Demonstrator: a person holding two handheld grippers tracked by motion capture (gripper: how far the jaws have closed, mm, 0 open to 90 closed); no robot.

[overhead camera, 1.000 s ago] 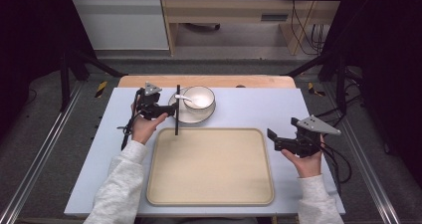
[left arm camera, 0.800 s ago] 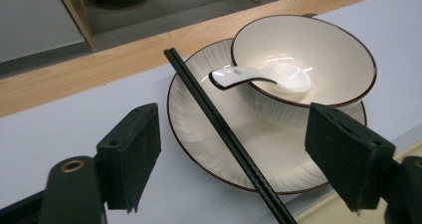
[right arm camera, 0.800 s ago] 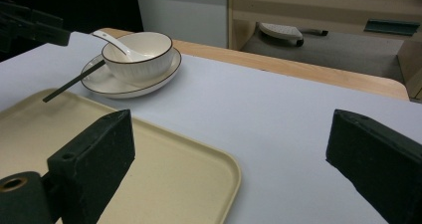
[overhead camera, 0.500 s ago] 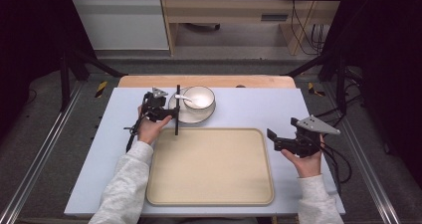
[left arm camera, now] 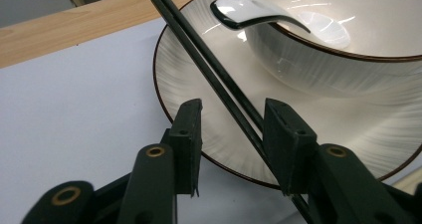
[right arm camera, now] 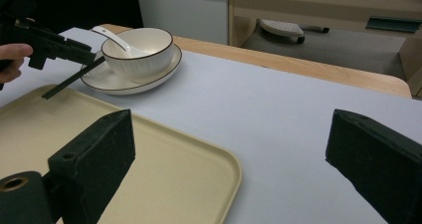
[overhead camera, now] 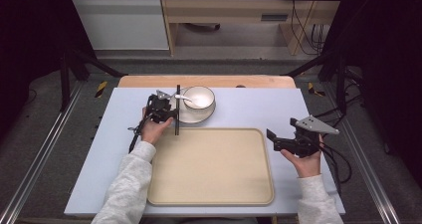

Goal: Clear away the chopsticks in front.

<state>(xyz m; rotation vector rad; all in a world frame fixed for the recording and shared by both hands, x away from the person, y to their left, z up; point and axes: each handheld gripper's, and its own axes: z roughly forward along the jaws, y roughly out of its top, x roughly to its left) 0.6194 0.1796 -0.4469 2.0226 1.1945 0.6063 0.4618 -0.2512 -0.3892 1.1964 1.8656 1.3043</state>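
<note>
A pair of black chopsticks (overhead camera: 177,109) lies across the left rim of a white plate (overhead camera: 188,117) that holds a white bowl (overhead camera: 199,97) with a white spoon (overhead camera: 183,98) in it. My left gripper (overhead camera: 171,115) is down over the chopsticks. In the left gripper view the chopsticks (left arm camera: 209,69) run between the jaws of the left gripper (left arm camera: 233,117), close to the right one, with a gap on the left side. The jaws have just been closing, still open around the sticks. My right gripper (overhead camera: 272,139) hangs open and empty right of the beige tray (overhead camera: 209,194).
A pale blue mat (overhead camera: 259,104) covers the table, with a wooden edge (overhead camera: 209,80) behind the plate. The right gripper view shows the tray's corner (right arm camera: 219,169) and bare mat ahead. Cables (overhead camera: 338,159) trail at the right.
The left gripper has come down onto the chopsticks by the plate and its jaws have narrowed around them. The right gripper has stayed put.
</note>
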